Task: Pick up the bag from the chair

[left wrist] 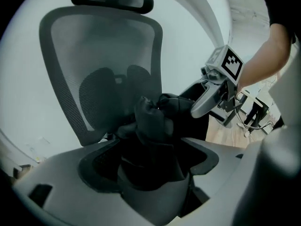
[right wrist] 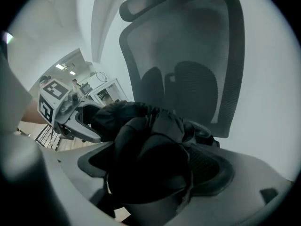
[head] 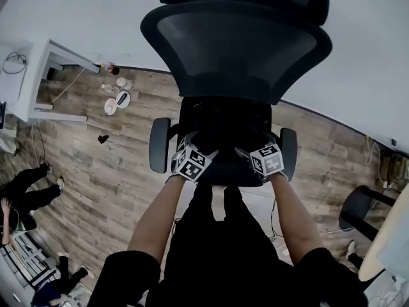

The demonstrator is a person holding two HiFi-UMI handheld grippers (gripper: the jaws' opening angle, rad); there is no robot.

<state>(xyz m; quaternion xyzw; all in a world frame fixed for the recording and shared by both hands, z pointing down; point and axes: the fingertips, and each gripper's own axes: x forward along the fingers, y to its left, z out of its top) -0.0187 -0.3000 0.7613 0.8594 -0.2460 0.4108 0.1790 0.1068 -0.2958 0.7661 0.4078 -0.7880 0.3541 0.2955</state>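
A black office chair (head: 236, 50) with a mesh back stands in front of me. A crumpled black bag (head: 223, 128) lies on its seat. Both grippers are down at the seat's front edge. In the left gripper view the bag (left wrist: 153, 119) bulges up between the wide-spread jaws of my left gripper (left wrist: 150, 159), and the right gripper (left wrist: 207, 102) shows beside it. The right gripper view has the bag (right wrist: 146, 140) filling the gap of my right gripper (right wrist: 150, 168), jaws also wide apart. Whether any pad touches the fabric is hidden by the dark cloth.
The chair's armrests (head: 159, 144) (head: 289, 147) flank both grippers. A white desk (head: 45, 75) and small dishes (head: 118, 98) on the wooden floor are at the left. People (head: 25, 190) stand at the far left. A dark stool (head: 358, 210) is at the right.
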